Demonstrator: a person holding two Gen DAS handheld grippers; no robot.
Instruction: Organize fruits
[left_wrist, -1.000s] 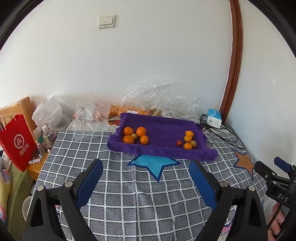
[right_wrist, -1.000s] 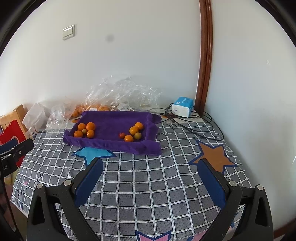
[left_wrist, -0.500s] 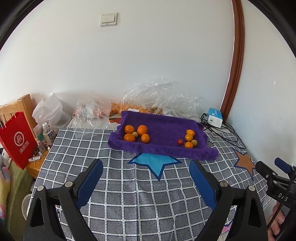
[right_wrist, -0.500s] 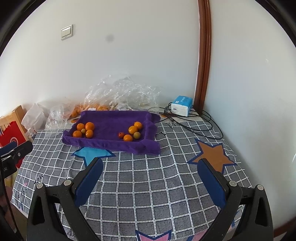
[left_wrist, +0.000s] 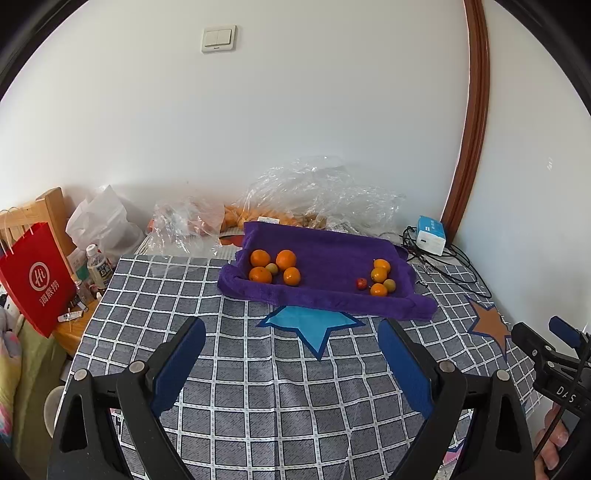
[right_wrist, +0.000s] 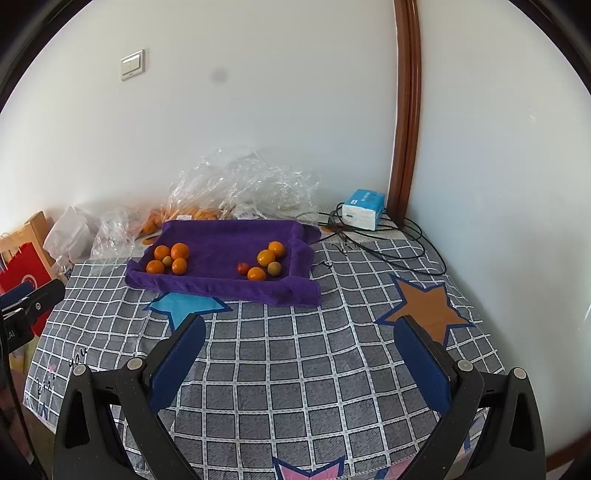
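Observation:
A purple cloth tray lies at the far side of the checked table. Its left end holds several oranges around one small greenish fruit. Its right end holds more oranges, a greenish fruit and a small red fruit. My left gripper hangs open over the near table with nothing between its blue pads. My right gripper is open too and holds nothing. Both stand well short of the tray.
Crumpled clear plastic bags with more oranges lie behind the tray by the wall. A blue-white box and black cables sit at the back right. A red paper bag, a bottle and a wooden chair stand left of the table.
Both views have tilted slightly, so the tray sits a little higher in the picture. The jaws and the fruit have not moved.

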